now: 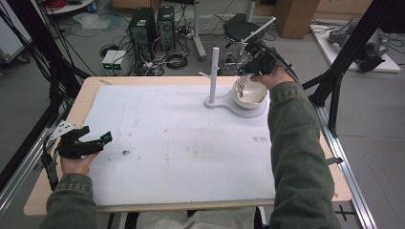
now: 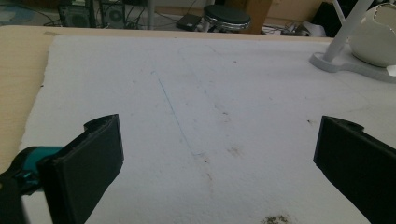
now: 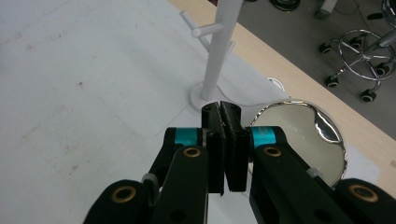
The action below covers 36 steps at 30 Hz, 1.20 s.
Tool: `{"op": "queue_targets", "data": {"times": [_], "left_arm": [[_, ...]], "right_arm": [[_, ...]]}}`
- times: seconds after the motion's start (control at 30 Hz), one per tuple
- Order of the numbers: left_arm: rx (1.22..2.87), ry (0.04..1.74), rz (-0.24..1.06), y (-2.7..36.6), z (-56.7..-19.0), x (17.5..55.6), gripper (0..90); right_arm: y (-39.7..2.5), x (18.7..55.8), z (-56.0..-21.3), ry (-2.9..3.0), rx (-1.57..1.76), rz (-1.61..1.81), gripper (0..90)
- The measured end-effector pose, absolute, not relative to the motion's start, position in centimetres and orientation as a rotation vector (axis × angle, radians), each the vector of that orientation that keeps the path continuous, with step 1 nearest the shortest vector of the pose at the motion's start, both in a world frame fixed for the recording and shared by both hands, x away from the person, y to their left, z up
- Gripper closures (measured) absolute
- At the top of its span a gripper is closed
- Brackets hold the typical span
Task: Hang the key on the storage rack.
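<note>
Pinching the bowl (image 1: 249,91) rim in my right claw (image 3: 224,140), I should lift gently off the stand (image 1: 213,76); left claw (image 1: 95,140) rests spread on the bench (image 1: 86,93).

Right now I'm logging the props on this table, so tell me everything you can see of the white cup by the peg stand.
The cup is round-bodied and white outside, looks glossy like ceramic, with a shiny, mirror-like inside. It sits on the round end of the white stand base, right of the pegged post, its mouth tilted up toward the person. The right gripper, jaws closed, appears to pinch its far rim; nothing seems to be inside.
</note>
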<state>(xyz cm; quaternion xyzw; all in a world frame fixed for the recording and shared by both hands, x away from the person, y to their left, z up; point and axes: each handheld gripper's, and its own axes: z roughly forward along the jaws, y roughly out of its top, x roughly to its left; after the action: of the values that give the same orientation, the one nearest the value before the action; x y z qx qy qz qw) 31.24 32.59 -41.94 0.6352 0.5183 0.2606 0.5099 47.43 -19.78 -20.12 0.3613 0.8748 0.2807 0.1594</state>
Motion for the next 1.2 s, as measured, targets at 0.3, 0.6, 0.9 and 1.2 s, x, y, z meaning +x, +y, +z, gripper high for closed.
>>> {"op": "queue_targets", "data": {"times": [0.3, 0.6, 0.9, 1.2], "left_arm": [[1.529, 1.248, 0.627, 32.6, -41.9, 31.3, 2.0], [1.531, 1.249, 0.627, 32.6, -42.0, 31.3, 2.0], [1.535, 1.252, 0.630, 32.7, -42.1, 31.6, 2.0], [1.528, 1.256, 0.626, 32.8, -42.2, 31.7, 2.0]], "right_arm": [[-19.8, 48.3, -19.4, 2.493, 1.061, 0.833, 88.7], [-18.1, 49.4, -19.3, 2.519, 1.054, 0.825, 88.7], [-16.0, 50.8, -19.6, 2.541, 1.010, 0.833, 88.7], [-14.2, 52.0, -20.2, 2.573, 0.963, 0.829, 88.7]]}}
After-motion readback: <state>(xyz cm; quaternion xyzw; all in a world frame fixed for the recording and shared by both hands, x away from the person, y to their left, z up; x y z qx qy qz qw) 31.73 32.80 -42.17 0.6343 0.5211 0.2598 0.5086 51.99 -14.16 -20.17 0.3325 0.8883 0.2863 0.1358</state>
